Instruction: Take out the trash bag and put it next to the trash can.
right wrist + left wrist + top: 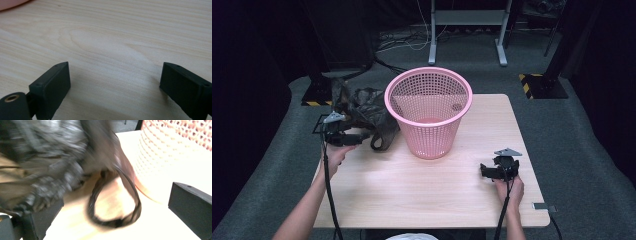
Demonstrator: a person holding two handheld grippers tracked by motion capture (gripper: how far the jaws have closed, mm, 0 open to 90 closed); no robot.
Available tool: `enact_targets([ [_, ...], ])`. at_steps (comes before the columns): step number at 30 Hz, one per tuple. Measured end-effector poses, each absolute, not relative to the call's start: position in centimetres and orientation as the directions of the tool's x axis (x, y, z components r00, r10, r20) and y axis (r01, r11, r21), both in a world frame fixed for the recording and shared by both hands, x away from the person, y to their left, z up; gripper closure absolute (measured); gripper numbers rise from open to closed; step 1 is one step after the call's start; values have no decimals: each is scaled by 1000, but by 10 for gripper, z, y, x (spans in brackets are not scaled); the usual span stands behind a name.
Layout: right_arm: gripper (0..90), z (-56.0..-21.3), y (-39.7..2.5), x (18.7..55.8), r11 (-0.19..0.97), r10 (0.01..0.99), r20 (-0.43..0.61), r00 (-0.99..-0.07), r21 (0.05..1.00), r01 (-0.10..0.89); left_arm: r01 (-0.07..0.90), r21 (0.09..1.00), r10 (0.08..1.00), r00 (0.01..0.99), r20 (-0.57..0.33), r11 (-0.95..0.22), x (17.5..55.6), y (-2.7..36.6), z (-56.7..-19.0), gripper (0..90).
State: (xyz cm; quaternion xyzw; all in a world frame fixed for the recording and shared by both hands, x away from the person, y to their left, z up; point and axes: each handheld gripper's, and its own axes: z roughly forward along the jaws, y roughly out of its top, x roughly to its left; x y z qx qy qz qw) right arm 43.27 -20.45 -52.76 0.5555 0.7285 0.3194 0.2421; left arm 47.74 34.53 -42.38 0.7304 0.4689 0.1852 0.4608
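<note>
Left claw (362, 137) at nine o'clock, jaws spread wide, right claw (484, 171) at four o'clock, jaws apart, both forearms entering from six o'clock

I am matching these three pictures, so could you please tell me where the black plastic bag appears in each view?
High view: black plastic bag at the table's far left, beside the pink basket.
Left gripper view: upper left, its handle loop at centre.
Right gripper view: not in it.
Shared landmark: the wooden table.

Overhead forward-down; claw cameras near tabletop (112, 37)
</note>
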Motion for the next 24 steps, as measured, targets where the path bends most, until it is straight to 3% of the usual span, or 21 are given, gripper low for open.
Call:
enact_targets([
  [8,84,-528,-204,433,179,964,2,-265,735,654,512,841,843,519,-142,-174,446,332,-452,0],
  [17,84,-528,-204,433,179,964,2,-265,735,654,549,775,828,557,-61,-313,422,305,-503,0],
  [24,86,-528,-204,433,178,964,3,-266,735,655,619,704,870,493,-5,-347,423,294,-529,0],
])
